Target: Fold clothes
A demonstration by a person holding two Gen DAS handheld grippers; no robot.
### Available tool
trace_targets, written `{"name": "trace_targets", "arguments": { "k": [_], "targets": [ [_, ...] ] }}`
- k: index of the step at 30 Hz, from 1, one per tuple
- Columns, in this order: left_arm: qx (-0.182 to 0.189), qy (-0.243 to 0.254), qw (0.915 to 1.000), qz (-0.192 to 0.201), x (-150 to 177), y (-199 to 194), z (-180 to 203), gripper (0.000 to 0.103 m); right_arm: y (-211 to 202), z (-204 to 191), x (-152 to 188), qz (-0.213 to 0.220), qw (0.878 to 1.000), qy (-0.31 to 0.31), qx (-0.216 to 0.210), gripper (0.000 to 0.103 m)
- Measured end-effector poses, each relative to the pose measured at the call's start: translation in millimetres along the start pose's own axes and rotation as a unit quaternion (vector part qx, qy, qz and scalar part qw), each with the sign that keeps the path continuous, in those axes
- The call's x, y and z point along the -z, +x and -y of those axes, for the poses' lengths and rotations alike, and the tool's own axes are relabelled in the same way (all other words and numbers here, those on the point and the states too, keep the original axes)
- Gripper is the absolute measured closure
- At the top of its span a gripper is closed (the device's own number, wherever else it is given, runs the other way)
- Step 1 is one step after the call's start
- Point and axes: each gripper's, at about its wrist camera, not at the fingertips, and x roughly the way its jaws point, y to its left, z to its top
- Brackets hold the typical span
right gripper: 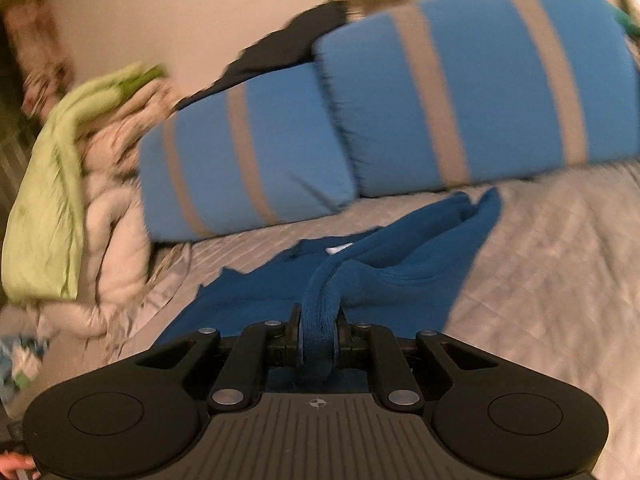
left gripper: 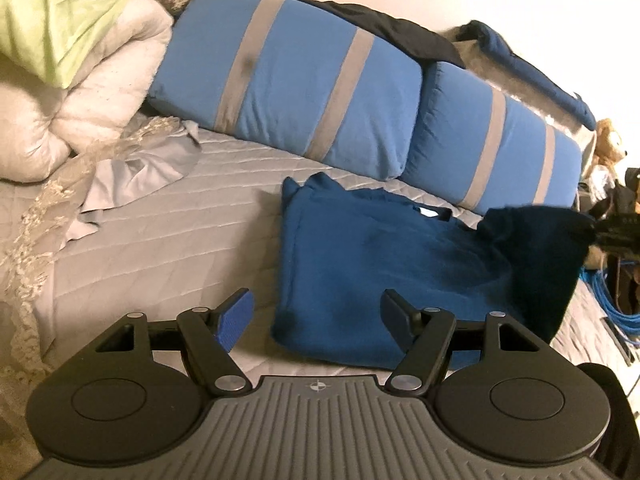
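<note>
The blue sweatshirt (left gripper: 360, 264) lies partly folded on the quilted grey bed (left gripper: 180, 220), just in front of two plump blue pillows with grey stripes (left gripper: 288, 92). The right hand-held gripper (right gripper: 318, 330) is clamped on a bunched, ribbed roll of its soft knit, while the left hand-held gripper (left gripper: 318, 312) hangs open and empty above the near edge. With nothing pinning the thick, limp cloth, a pull could likely drag the whole garment and spoil the fold.

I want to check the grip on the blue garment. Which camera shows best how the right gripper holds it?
The right wrist view: there the right gripper is shut on a bunched fold of the blue garment, seen close up. The left wrist view shows the garment spread on the bed, its right edge lifted, but that gripper only at the frame's edge.
</note>
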Motion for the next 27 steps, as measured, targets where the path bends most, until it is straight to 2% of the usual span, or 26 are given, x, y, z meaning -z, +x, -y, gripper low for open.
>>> {"name": "trace_targets", "arguments": {
  "k": [4,7,8,10,13,14,20,24,27],
  "targets": [
    [-0.025,-0.025,0.9994,0.003,1,-18,-22,0.034,39,-75,-13,-0.013,0.995,-0.091,-0.025,0.089],
    [-0.042,-0.044,0.9981,0.007,4,-30,-40,0.034,78,-153,-4,-0.023,0.982,-0.182,-0.053,0.089],
    [-0.048,-0.05,0.9976,0.008,6,-34,-46,0.034,93,-178,6,-0.032,0.975,-0.212,-0.063,0.089],
    [-0.061,-0.064,0.9961,0.004,10,-40,-59,0.034,122,-222,38,-0.057,0.952,-0.29,-0.075,0.089],
    [-0.071,-0.08,0.9943,-0.001,17,-48,-73,0.034,159,-260,93,-0.103,0.914,-0.385,-0.071,0.089],
    [-0.07,-0.082,0.9942,-0.001,18,-51,-76,0.034,166,-265,107,-0.115,0.908,-0.398,-0.065,0.089],
    [-0.064,-0.082,0.9945,-0.009,22,-49,-88,0.034,153,-269,125,-0.125,0.905,-0.401,-0.071,0.089],
    [-0.056,-0.092,0.9942,-0.007,20,-45,-86,0.034,144,-274,129,-0.122,0.904,-0.4,-0.09,0.089],
    [-0.044,-0.094,0.9946,0.0,16,-42,-81,0.034,148,-276,137,-0.128,0.901,-0.405,-0.089,0.089]
  ]
}}
